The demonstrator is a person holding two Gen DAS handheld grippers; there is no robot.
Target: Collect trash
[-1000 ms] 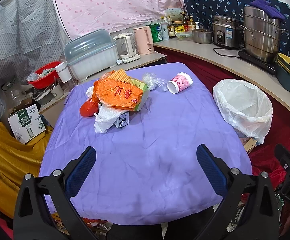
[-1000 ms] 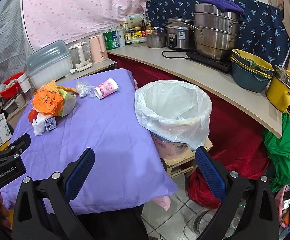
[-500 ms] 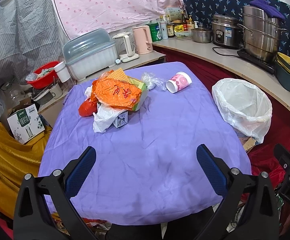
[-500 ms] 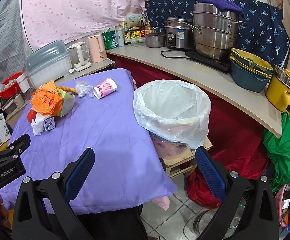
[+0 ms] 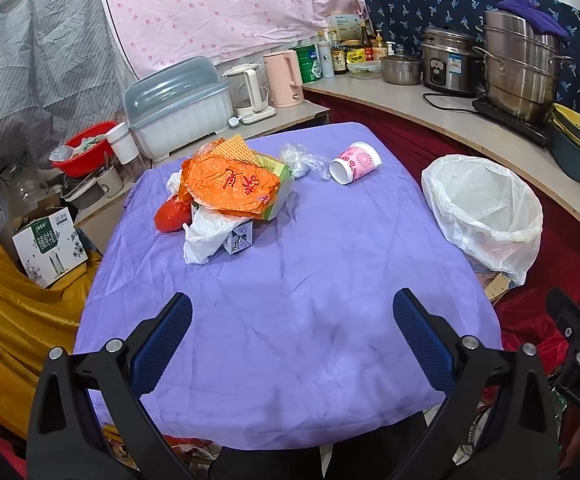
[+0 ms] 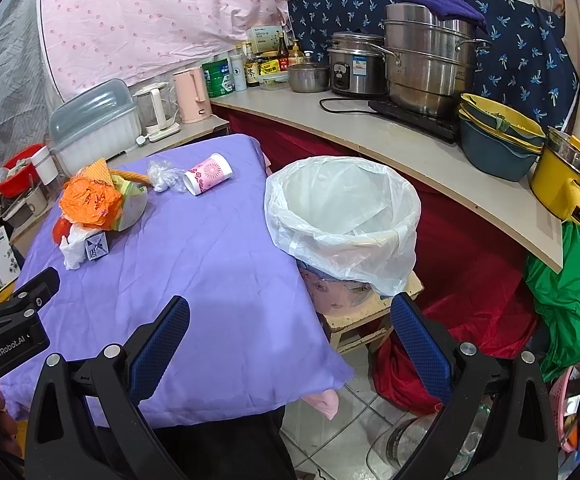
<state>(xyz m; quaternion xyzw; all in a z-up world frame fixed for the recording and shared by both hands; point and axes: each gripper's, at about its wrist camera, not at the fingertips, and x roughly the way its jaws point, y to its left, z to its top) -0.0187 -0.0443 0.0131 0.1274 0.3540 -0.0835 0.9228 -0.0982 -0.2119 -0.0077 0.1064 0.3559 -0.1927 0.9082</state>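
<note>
A heap of trash lies at the far left of the purple-covered table point(image 5: 290, 280): an orange plastic bag point(image 5: 230, 186), a red bag point(image 5: 170, 216), a white bag point(image 5: 204, 236), a small printed carton point(image 5: 242, 240). A crumpled clear wrapper point(image 5: 301, 160) and a pink paper cup point(image 5: 353, 162) on its side lie further right. A bin lined with a white bag point(image 6: 341, 216) stands off the table's right edge. My left gripper point(image 5: 290, 344) is open and empty over the table's near edge. My right gripper point(image 6: 290, 344) is open and empty, near the bin.
A curved counter point(image 6: 409, 152) at the right holds steel pots, a rice cooker, bowls and bottles. Behind the table stand a dish box point(image 5: 178, 100) and kettles. A yellow cloth point(image 5: 18, 320) and a carton point(image 5: 50, 244) lie at the left. Red and green bags lie on the floor by the bin.
Both grippers have shifted slightly; the views have moved a little. Both stay open and empty. Nothing on the table has moved.
</note>
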